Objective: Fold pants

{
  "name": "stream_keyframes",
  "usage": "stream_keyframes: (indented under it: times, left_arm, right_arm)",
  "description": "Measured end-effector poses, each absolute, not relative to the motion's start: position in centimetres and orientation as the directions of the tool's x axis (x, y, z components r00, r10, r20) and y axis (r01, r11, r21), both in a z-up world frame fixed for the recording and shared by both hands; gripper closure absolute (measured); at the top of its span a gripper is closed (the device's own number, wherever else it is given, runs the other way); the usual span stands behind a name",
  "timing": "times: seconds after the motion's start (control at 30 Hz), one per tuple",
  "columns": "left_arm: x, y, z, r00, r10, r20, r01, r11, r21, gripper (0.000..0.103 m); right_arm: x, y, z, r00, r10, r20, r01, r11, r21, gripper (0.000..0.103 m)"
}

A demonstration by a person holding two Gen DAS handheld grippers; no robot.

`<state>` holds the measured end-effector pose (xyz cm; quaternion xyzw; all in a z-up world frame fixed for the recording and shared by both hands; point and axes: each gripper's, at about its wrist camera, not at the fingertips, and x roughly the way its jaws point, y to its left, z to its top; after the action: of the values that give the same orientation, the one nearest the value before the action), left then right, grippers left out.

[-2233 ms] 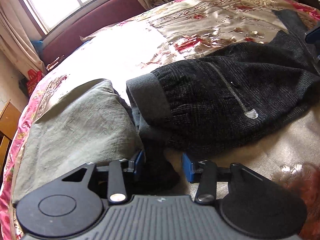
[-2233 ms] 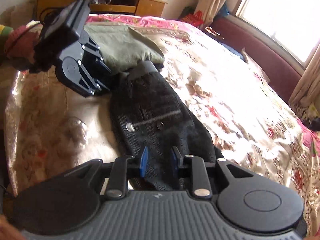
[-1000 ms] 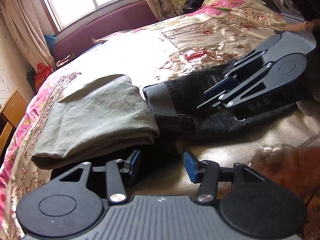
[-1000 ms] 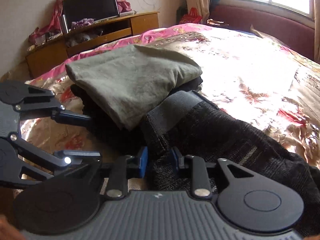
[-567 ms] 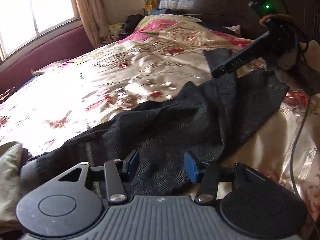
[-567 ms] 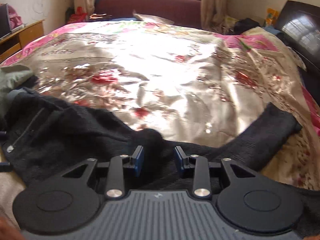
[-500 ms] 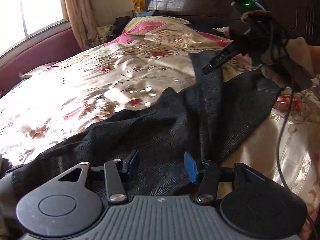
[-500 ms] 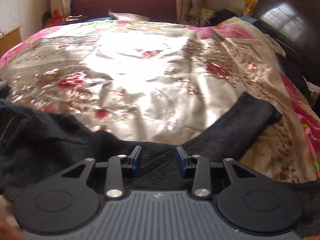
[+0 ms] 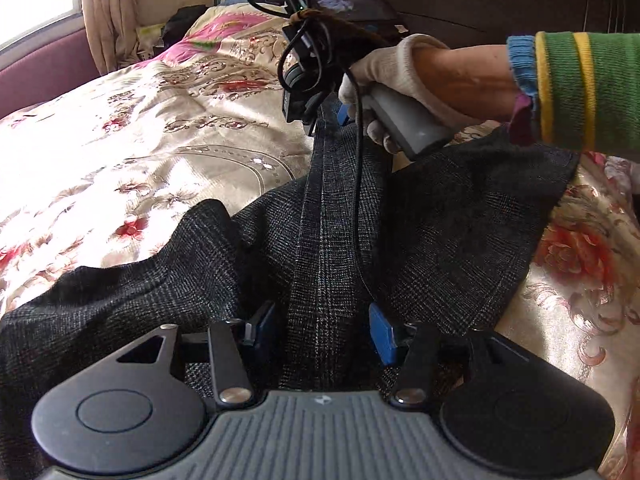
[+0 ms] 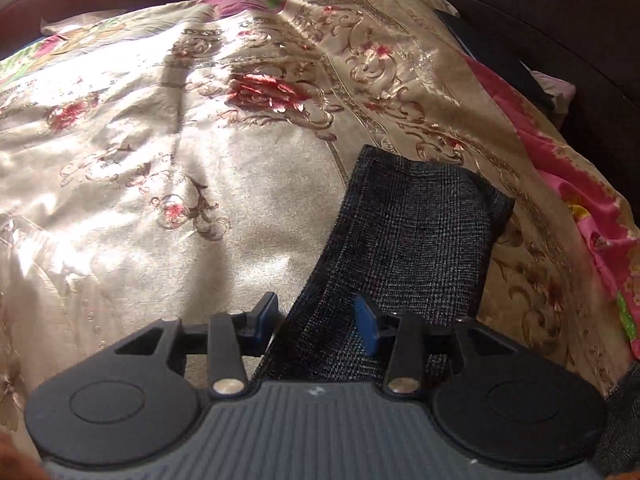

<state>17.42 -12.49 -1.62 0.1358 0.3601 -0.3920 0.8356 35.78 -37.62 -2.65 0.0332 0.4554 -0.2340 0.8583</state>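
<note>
Across the bed [image 9: 132, 148] with its floral satin cover, our dark checked pants [image 9: 440, 232] lie spread out, one leg end reaching toward the pink edge of the cover. Our left gripper [image 9: 322, 330] hovers over a raised fold of the pants with its jaws apart, the cloth between them but not pinched. Our right gripper [image 10: 316, 322], held in a white-gloved hand [image 9: 380, 76], has just been opening its jaws, with the leg's cloth between them unpressed.
</note>
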Motion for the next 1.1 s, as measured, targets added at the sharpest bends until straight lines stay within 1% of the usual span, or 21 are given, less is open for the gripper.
stream_keyframes:
  times: [0.1,0.13,0.17,0.2,0.3,0.37,0.43,0.53,0.57,0.67,0.73,0.87,0.97,1.03,1.1]
  left_arm:
    - [17.1,-13.1,-2.1,0.441,-0.543,-0.715,0.76,0.649,-0.025,0.039]
    - [16.9,-13.2,-2.3,0.446,-0.541,-0.713,0.762,0.648,-0.014,0.039]
    - [16.9,-13.3,-2.4,0.451,-0.537,-0.713,0.762,0.647,-0.006,0.039]
    - [16.8,-13.5,-2.5,0.455,-0.534,-0.713,0.762,0.647,0.002,0.039]
    - [16.7,-13.8,-2.4,0.474,-0.523,-0.708,0.759,0.651,0.026,0.043]
    - [16.5,-14.1,-2.1,0.489,-0.505,-0.711,0.752,0.657,0.051,0.05]
    - [16.0,-14.4,-1.7,0.502,-0.492,-0.712,0.751,0.655,0.078,0.054]
    - [14.9,-15.1,-1.1,0.514,-0.488,-0.705,0.762,0.637,0.116,0.057]
    - [14.5,-15.3,-0.9,0.515,-0.49,-0.704,0.768,0.629,0.124,0.06]
    - [13.1,-16.1,-0.3,0.514,-0.496,-0.7,0.786,0.6,0.151,0.062]
    - [11.9,-16.7,-0.5,0.517,-0.495,-0.698,0.799,0.572,0.186,0.062]
    - [10.0,-18.2,-1.5,0.515,-0.473,-0.715,0.824,0.504,0.26,0.062]
    - [9.1,-19.2,-2.2,0.548,-0.447,-0.707,0.82,0.454,0.349,0.062]
    - [9.2,-19.7,-2.2,0.55,-0.438,-0.712,0.82,0.445,0.36,0.062]
    - [9.2,-19.9,-2.1,0.548,-0.43,-0.717,0.82,0.443,0.362,0.062]
  right_arm:
    - [35.7,-38.4,-2.6,0.48,-0.384,-0.788,0.451,0.879,-0.154,0.067]
    - [35.6,-39.0,-2.3,0.484,-0.372,-0.792,0.456,0.88,-0.135,0.079]
    - [35.3,-39.8,-2.0,0.491,-0.35,-0.798,0.458,0.883,-0.106,0.098]
    - [34.9,-40.6,-1.6,0.499,-0.323,-0.804,0.466,0.882,-0.066,0.1]
    - [32.5,-42.7,0.1,0.552,-0.263,-0.791,0.471,0.881,0.036,0.101]
    - [30.1,-43.7,1.8,0.605,-0.219,-0.765,0.462,0.88,0.113,0.101]
    - [27.1,-44.7,4.0,0.656,-0.193,-0.73,0.445,0.88,0.167,0.101]
    - [21.6,-46.4,7.3,0.723,-0.176,-0.668,0.43,0.871,0.236,0.101]
    - [19.3,-47.1,8.4,0.741,-0.169,-0.65,0.429,0.864,0.265,0.101]
    - [12.8,-48.7,9.8,0.772,-0.161,-0.615,0.438,0.836,0.331,0.101]
    - [8.9,-49.6,9.1,0.768,-0.169,-0.618,0.468,0.807,0.36,0.101]
    - [3.0,-50.7,5.4,0.74,-0.168,-0.651,0.541,0.725,0.426,0.1]
    - [1.5,-51.8,2.2,0.715,-0.169,-0.679,0.593,0.66,0.46,0.099]
    - [1.1,-52.5,0.9,0.719,-0.166,-0.675,0.606,0.626,0.491,0.097]
    - [1.2,-52.3,1.0,0.723,-0.18,-0.666,0.598,0.645,0.475,0.094]
